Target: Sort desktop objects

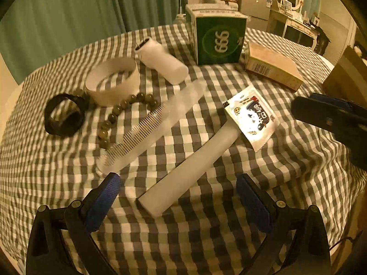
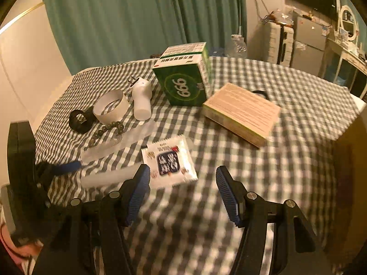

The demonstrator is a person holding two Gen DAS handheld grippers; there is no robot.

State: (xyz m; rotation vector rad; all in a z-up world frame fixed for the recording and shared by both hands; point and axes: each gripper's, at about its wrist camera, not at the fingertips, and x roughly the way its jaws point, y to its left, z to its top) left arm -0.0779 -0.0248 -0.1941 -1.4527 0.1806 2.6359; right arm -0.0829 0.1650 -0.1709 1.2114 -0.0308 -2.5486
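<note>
My left gripper is open and empty, just above the near end of a long white bar on the checked tablecloth. A clear comb, a bead bracelet, a black ring, a white tape ring and a white plug-in device lie beyond it. A white snack packet rests on the bar's far end. My right gripper is open and empty, just short of the same packet. The left gripper shows at that view's left.
A green box marked 666 stands at the table's back, with a flat tan box to its right. A brown cardboard edge rises at the right. Green curtains hang behind; furniture stands at the far right.
</note>
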